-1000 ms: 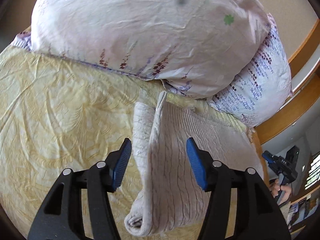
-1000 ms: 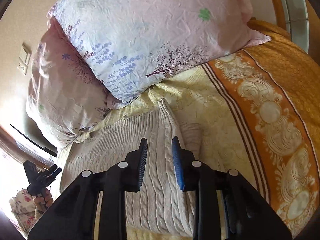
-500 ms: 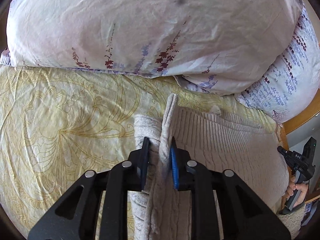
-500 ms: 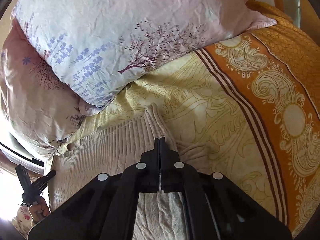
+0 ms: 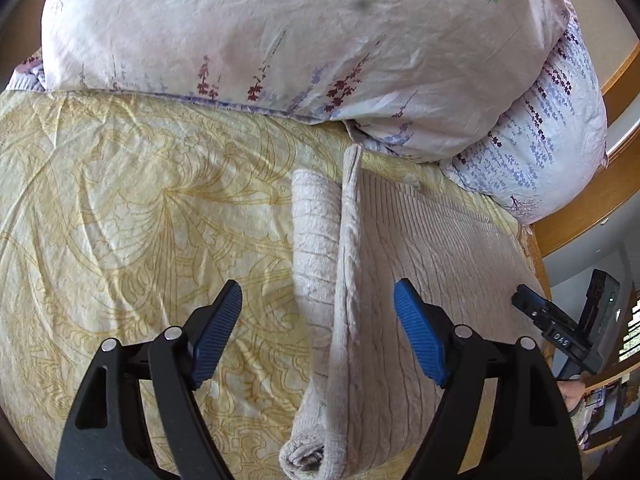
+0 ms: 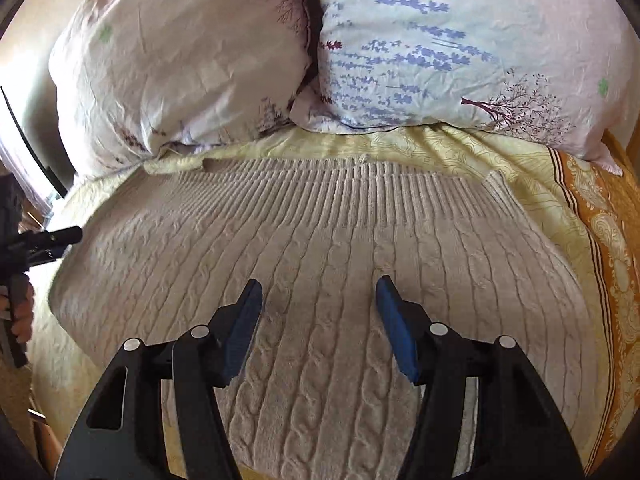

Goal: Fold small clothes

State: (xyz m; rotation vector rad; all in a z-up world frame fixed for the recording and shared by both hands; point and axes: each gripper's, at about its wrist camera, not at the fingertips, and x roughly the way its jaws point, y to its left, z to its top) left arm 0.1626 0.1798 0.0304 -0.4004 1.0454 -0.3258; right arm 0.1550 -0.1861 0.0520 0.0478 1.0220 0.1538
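A cream cable-knit sweater (image 6: 320, 248) lies flat on the yellow bedspread (image 5: 120, 208), its ribbed hem toward the pillows. In the left wrist view the sweater (image 5: 420, 248) shows its left edge, with a folded sleeve (image 5: 314, 236) lying along it. My left gripper (image 5: 318, 332) is open and empty, hovering over that sleeve and edge. My right gripper (image 6: 318, 324) is open and empty above the middle of the sweater. The right gripper also shows in the left wrist view (image 5: 560, 328) at the far right.
Two floral pillows (image 6: 180, 60) (image 6: 460, 48) lie just beyond the sweater. An orange patterned border (image 6: 600, 220) runs along the bed's right side. A wooden bed frame (image 5: 592, 200) is behind the pillows at the right.
Both grippers were shut on the sweater's side edges half a second ago. Both have let go, opened wide and pulled back; the right one now faces the sweater's middle.
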